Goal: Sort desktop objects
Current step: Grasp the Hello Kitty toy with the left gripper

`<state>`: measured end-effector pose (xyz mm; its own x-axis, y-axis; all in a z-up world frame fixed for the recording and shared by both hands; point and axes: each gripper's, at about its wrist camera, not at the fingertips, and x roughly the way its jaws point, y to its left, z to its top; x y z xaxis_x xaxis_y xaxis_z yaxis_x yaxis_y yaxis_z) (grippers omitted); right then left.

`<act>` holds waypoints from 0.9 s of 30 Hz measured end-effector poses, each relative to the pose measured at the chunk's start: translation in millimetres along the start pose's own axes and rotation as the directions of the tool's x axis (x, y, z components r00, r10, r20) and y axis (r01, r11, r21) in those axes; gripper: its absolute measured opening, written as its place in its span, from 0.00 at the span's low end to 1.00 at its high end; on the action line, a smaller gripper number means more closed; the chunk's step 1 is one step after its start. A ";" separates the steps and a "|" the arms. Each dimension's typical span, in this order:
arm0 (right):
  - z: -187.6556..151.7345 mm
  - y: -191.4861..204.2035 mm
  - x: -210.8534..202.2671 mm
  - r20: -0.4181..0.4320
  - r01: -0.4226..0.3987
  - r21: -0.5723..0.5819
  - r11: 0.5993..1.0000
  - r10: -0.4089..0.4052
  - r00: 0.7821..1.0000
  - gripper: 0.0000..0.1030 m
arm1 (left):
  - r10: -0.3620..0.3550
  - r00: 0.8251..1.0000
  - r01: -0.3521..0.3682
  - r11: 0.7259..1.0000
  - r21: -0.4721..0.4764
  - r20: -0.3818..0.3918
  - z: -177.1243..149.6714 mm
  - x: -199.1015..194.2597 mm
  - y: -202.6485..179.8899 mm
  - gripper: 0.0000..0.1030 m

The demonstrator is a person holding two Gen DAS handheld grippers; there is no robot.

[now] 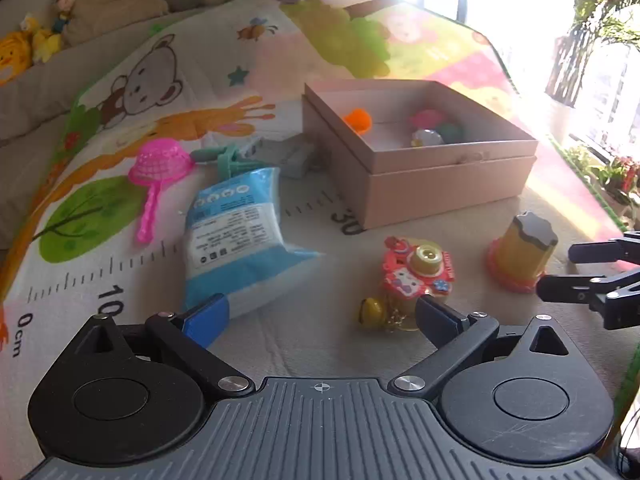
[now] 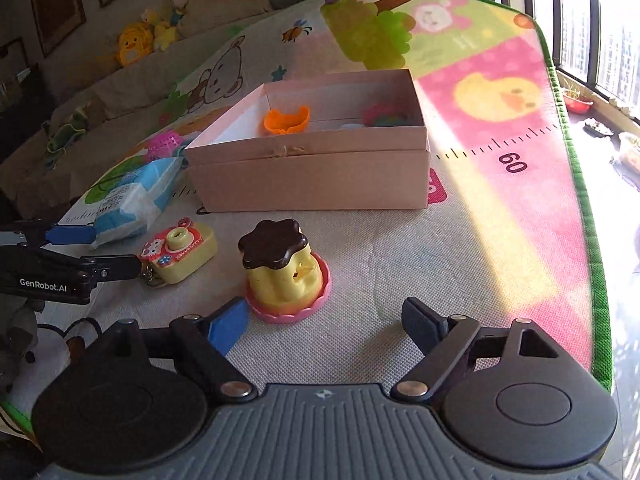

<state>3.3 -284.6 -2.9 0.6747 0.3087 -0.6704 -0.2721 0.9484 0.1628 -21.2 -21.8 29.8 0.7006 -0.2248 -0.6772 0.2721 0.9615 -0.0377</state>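
Observation:
A pink cardboard box (image 1: 452,184) (image 2: 312,180) stands open on the play mat, with an orange cup (image 1: 358,120) (image 2: 286,120) and other small toys (image 1: 432,128) inside. In front of it lie a blue-white tissue pack (image 1: 236,240) (image 2: 128,200), a toy camera keychain (image 1: 416,276) (image 2: 180,252) and a yellow pudding toy (image 1: 520,256) (image 2: 284,276) with a brown top. My left gripper (image 1: 320,316) (image 2: 96,250) is open, one finger by the pack, the other by the camera. My right gripper (image 2: 325,322) (image 1: 556,272) is open just short of the pudding toy, holding nothing.
A pink strainer (image 1: 160,164) (image 2: 164,144), a teal tool (image 1: 228,158) and a grey object (image 1: 288,156) lie left of the box. Plush toys (image 2: 132,46) line a sofa at the back. The mat's green edge (image 2: 588,216) runs along the right, by a bright window.

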 end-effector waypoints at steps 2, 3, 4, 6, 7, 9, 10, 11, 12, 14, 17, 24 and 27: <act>-1.4 3.4 1.3 0.008 0.010 -0.010 1.000 -0.010 1.000 0.85 | -0.047 0.999 0.047 0.999 0.020 0.010 1.3 -1.8 -13.2 0.99; -2.3 5.0 1.6 0.011 0.016 -0.019 1.000 -0.016 1.000 0.85 | -0.052 0.999 0.052 0.998 0.038 0.008 1.7 1.2 -23.0 0.99; -2.9 6.7 1.5 0.014 0.023 -0.028 0.999 -0.023 1.000 0.85 | -0.048 0.999 0.047 0.997 0.054 0.003 2.4 5.4 -31.2 0.99; -4.2 8.2 1.8 0.017 0.034 -0.047 0.998 -0.034 0.999 0.85 | -0.043 0.999 0.043 0.996 0.080 -0.005 3.9 15.2 -43.7 0.98; -5.1 9.2 1.7 0.017 0.039 -0.053 0.998 -0.038 0.999 0.85 | -0.036 0.999 0.037 0.995 0.088 -0.007 5.0 20.3 -47.5 0.96; -7.5 11.2 -0.2 0.019 0.044 -0.059 0.997 -0.043 0.999 0.85 | -0.020 0.999 0.022 0.997 0.076 -0.025 7.8 30.8 -49.0 0.77; -8.0 11.8 -0.8 0.020 0.044 -0.060 0.997 -0.043 0.999 0.85 | -0.017 0.999 0.019 0.998 0.056 -0.036 9.3 35.8 -47.0 0.76; -8.4 12.1 -0.8 0.020 0.043 -0.061 0.997 -0.042 0.999 0.85 | -0.018 0.999 0.020 0.999 0.041 -0.040 10.1 39.1 -44.9 0.76; -8.6 12.5 -0.7 0.020 0.045 -0.064 0.997 -0.044 0.999 0.85 | -0.018 0.999 0.019 0.999 0.036 -0.033 10.0 41.0 -42.8 0.73; -8.4 14.0 0.0 0.019 0.049 -0.072 0.996 -0.048 0.999 0.85 | -0.015 1.000 0.016 0.998 0.057 -0.017 8.3 39.9 -41.8 0.60; -8.4 16.0 0.8 0.018 0.051 -0.080 0.995 -0.050 0.999 0.85 | -0.071 0.997 0.072 0.994 0.083 -0.014 1.5 28.4 -37.7 0.50; -10.5 19.6 1.9 0.026 0.059 -0.099 0.993 -0.057 0.998 0.86 | -0.028 1.000 0.025 0.977 0.213 0.011 -37.1 -11.3 -21.4 0.74; -12.2 23.0 3.9 0.032 0.064 -0.112 0.992 -0.061 0.998 0.90 | 0.136 0.990 -0.143 0.966 0.214 0.045 -40.8 -21.2 -13.8 0.77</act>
<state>-8.6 -262.5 -10.6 0.7117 0.2527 -0.6554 -0.3037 0.9520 0.0372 -66.8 -23.8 14.7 0.7602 -0.0986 -0.6422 0.3039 0.9276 0.2173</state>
